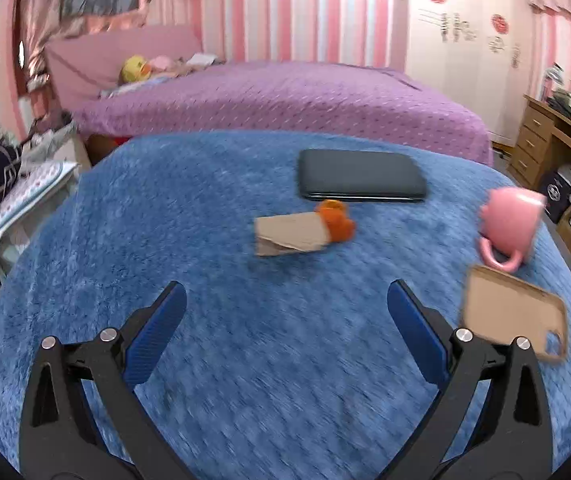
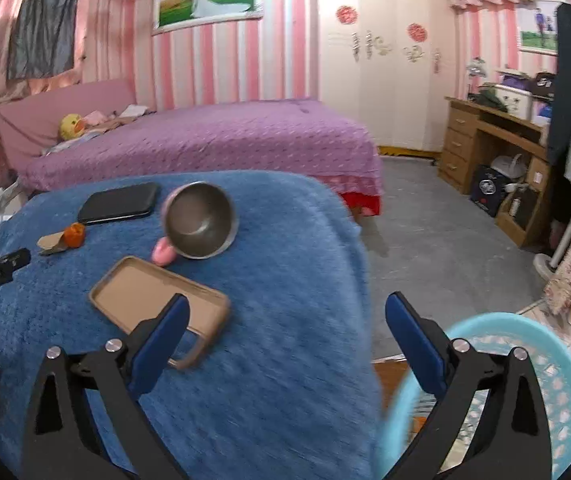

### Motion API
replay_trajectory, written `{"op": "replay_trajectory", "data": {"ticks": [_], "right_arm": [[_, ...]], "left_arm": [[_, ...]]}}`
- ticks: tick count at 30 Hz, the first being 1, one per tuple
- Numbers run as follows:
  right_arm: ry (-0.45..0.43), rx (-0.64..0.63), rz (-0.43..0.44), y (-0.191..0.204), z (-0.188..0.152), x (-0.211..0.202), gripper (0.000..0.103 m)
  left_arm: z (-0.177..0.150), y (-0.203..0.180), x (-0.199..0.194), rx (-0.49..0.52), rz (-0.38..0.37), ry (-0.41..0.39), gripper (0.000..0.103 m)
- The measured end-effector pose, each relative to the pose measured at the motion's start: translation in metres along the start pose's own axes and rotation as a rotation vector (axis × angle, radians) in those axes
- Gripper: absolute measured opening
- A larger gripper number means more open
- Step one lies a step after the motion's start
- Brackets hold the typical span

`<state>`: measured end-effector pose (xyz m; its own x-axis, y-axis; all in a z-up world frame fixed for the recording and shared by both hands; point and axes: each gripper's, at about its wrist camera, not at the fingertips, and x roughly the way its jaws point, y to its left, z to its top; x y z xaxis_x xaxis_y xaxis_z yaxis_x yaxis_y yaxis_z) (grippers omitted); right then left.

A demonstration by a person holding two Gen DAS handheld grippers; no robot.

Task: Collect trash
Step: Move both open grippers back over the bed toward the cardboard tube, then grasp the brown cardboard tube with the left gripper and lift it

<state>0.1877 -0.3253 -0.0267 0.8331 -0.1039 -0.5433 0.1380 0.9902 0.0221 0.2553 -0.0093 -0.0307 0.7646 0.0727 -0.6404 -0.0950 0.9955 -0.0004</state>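
A brown cardboard scrap (image 1: 287,234) and an orange peel (image 1: 335,220) lie together mid-table on the blue fuzzy cloth (image 1: 205,240). They also show in the right wrist view, the scrap (image 2: 51,242) and the peel (image 2: 74,235) at the far left. My left gripper (image 1: 285,304) is open and empty, just short of the scrap. My right gripper (image 2: 285,316) is open and empty over the table's right edge. A light blue plastic basket (image 2: 525,380) stands on the floor below it at the right.
A black phone (image 1: 359,178) lies behind the trash. A pink mug (image 1: 509,224) lies on its side, with a tan phone case (image 1: 515,316) next to it. Behind the table are a purple bed (image 2: 213,140) and a wooden desk (image 2: 493,140).
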Motion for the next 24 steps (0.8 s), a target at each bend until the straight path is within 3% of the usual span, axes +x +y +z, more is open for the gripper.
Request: {"op": "replay_trajectory", "data": {"ticks": [12,17,19,20,24], "right_arm": [[0.056,-0.08,0.048,0.048,0.012,0.048,0.096],[0.074,-0.115,0.044,0.052,0.011,0.051,0.096],[0.066,-0.129,0.036,0.057,0.011,0.049,0.096],[0.061,-0.136,0.034,0.059,0.011,0.048,0.096],[0.054,-0.138,0.051,0.071,0.014,0.046,0.096]], "left_arm": [[0.031,0.006,0.069,-0.005,-0.032,0.102,0.096],[0.037,0.008,0.087,-0.019,-0.083,0.141,0.079],[0.035,0.009,0.09,-0.02,-0.113,0.162,0.058],[0.034,0.009,0.091,-0.022,-0.134,0.169,0.055],[0.032,0.014,0.079,-0.012,-0.133,0.138,0.053]]}}
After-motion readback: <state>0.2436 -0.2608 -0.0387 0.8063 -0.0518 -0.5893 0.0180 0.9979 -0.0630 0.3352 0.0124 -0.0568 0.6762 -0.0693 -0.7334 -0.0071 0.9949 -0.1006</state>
